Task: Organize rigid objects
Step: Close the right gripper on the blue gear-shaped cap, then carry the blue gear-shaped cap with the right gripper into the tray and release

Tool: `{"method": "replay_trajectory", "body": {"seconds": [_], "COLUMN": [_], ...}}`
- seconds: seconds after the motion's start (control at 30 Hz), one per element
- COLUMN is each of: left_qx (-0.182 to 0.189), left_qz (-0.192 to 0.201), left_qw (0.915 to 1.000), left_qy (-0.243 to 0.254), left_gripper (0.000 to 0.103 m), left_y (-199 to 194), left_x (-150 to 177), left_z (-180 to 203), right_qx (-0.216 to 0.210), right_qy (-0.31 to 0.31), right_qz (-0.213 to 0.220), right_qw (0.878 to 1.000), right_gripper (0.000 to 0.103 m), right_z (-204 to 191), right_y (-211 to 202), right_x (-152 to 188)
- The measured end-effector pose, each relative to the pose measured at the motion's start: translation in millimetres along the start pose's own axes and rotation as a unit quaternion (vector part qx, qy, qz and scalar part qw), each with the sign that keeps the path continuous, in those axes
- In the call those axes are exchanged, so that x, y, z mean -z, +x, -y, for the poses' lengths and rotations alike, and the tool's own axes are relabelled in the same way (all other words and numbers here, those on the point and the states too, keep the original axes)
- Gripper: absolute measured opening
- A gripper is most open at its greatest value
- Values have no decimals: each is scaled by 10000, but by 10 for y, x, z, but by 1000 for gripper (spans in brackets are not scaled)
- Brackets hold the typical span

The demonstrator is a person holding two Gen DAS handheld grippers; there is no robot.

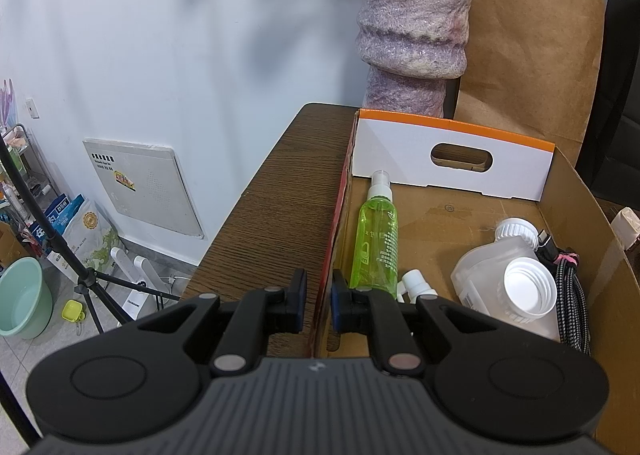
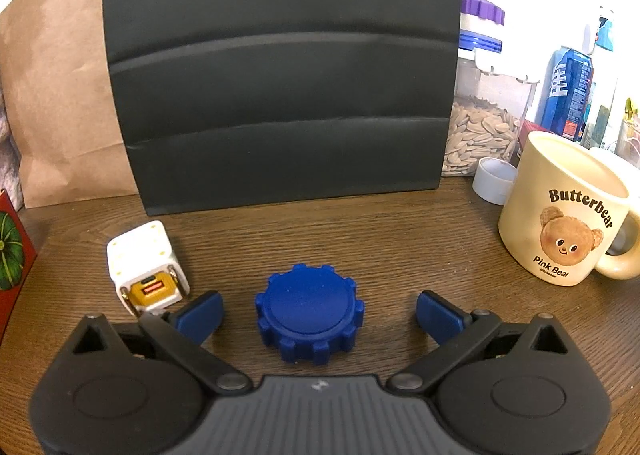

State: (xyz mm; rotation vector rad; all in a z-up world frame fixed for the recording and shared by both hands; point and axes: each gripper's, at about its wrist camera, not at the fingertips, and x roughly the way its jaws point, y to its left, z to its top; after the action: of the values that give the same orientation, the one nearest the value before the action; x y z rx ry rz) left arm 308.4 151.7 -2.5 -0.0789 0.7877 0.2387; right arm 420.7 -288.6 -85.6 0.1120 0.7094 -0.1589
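Blue cap on brown wood-grain table; white wall behind.

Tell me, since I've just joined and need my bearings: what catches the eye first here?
The blue gear-edged lid on the wooden table, lying between the open fingers of the right gripper, with a white cube charger to its left and a bear mug to its right. In the other view, a green spray bottle lies in a cardboard box, whose wall the left gripper grips.
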Motion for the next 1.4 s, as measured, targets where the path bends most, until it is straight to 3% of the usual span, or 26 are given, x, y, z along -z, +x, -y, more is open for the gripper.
{"method": "replay_trajectory", "body": {"seconds": [0.13, 0.27, 0.3, 0.7, 0.97, 1.4], "left_qx": [0, -1, -1, -2, -2, -4], "left_qz": [0, 0, 2, 2, 3, 3], "left_qw": [10000, 10000, 10000, 10000, 10000, 10000], "left_qy": [-2, 0, 2, 2, 1, 3], "left_gripper": [12, 12, 12, 12, 12, 12], "left_y": [1, 0, 0, 1, 1, 1], "left_x": [-1, 0, 0, 1, 1, 1], "left_z": [-3, 1, 0, 1, 1, 2], "right_qx": [-27, -100, -97, -42, -61, -700], "right_qy": [-23, -70, -68, 82, -48, -595], "right_qz": [101, 224, 242, 363, 747, 1338], "right_qw": [9999, 9997, 9996, 9993, 9972, 9867], "right_gripper": [87, 56, 53, 53, 53, 53], "right_z": [-19, -48, -51, -36, -140, -610], "right_y": [-31, -79, -88, -132, -333, -839], "right_x": [4, 9, 10, 11, -22, -29]}}
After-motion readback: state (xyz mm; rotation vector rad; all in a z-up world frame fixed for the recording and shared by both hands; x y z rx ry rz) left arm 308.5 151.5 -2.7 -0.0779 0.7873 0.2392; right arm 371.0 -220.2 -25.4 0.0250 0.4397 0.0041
